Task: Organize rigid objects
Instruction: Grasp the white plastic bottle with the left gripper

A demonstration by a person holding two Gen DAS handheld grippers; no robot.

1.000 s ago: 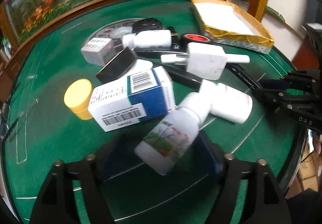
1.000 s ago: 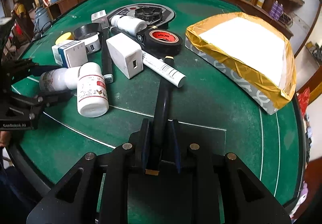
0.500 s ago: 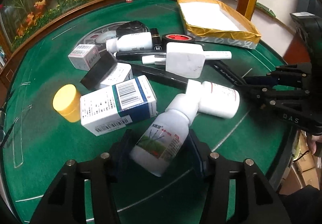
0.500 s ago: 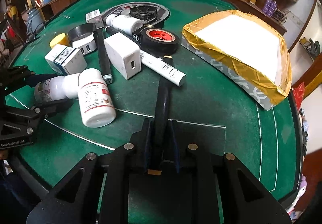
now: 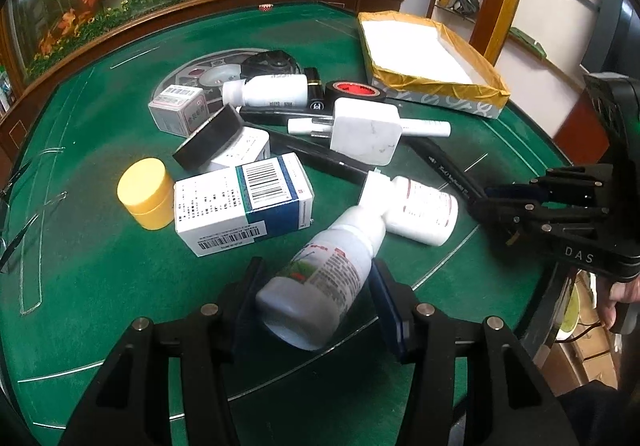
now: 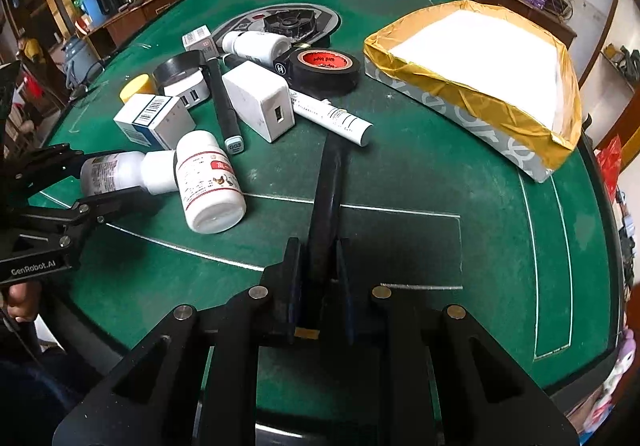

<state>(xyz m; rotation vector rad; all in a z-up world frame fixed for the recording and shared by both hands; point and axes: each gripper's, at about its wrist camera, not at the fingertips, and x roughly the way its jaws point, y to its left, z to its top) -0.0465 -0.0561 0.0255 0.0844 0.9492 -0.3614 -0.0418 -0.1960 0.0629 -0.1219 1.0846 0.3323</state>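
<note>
Left tool (image 5: 316, 302) clamps the spray bottle (image 5: 324, 274); right tool (image 6: 318, 282) grips the pen (image 6: 328, 185). Lift both straight, then carry to the box (image 6: 472, 101).

**Felt, Foil and Plastic Around the Gold-Taped Box**

The table (image 6: 440, 165) is matt green felt with a polished wooden rim. The gold-taped box (image 6: 472, 101) shows shiny, wrinkled foil tape over patterned grey card. Just left of it, the black tape roll (image 6: 324, 71) looks smooth and slightly glossy. Farther left, the white charger (image 6: 260, 101) is scuffed matt plastic. Well left of the box, the white bottle (image 5: 320, 278) is smooth plastic with a glossy printed label, and the carton (image 5: 244, 201) is printed card. The yellow cap (image 5: 146, 197) looks like satin plastic.
</note>
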